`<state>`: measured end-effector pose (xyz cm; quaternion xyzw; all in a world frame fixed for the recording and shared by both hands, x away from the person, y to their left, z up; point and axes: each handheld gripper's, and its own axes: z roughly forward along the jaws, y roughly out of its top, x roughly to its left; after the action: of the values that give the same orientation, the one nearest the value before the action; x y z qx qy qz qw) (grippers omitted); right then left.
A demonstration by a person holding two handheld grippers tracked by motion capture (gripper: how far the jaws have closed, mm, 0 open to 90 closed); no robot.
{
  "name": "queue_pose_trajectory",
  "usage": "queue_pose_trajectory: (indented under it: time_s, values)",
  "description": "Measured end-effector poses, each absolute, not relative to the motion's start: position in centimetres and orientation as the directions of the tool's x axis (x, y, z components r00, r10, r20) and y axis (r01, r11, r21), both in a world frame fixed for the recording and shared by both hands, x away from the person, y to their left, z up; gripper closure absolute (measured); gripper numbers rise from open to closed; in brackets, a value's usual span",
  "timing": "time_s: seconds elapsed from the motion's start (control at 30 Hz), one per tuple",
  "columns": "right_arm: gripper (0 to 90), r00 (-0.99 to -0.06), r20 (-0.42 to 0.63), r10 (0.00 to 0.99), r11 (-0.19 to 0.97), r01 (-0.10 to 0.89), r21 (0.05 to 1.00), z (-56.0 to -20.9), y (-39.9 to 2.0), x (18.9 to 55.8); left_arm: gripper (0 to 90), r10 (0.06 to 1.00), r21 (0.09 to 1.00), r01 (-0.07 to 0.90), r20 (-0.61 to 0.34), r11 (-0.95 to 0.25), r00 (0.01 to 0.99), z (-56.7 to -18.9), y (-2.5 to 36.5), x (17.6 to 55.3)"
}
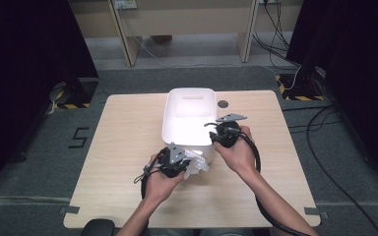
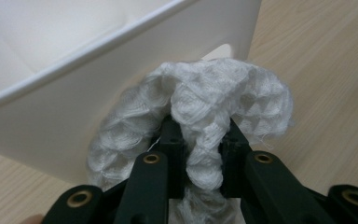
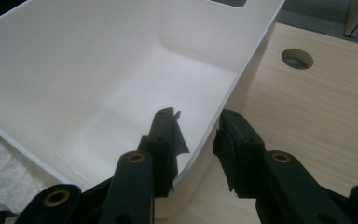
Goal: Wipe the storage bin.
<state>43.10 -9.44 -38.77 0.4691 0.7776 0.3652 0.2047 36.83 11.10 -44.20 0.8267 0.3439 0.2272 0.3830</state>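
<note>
Two black jaws of the left gripper [image 2: 200,154] pinch one crumpled white cloth [image 2: 205,107], which we see against the near wall of one white bin [image 1: 189,118], at its 6 o'clock. Our right gripper [image 3: 196,135] straddles the bin's near right corner wall, one jaw inside, one outside. One wooden table [image 1: 123,128] bears everything.
</note>
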Motion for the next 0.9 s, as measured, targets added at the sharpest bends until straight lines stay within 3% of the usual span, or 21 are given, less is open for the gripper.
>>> queue_pose_trajectory:
  time_s: [0.9]
  values:
    - [67.4, -0.474, 0.021, 0.88, 0.294, 0.58, 0.76, -38.8, -9.4, 43.1, 76.1, 0.728, 0.756, 0.417, 0.113, -0.504, 0.676, -46.6, 10.3, 37.2]
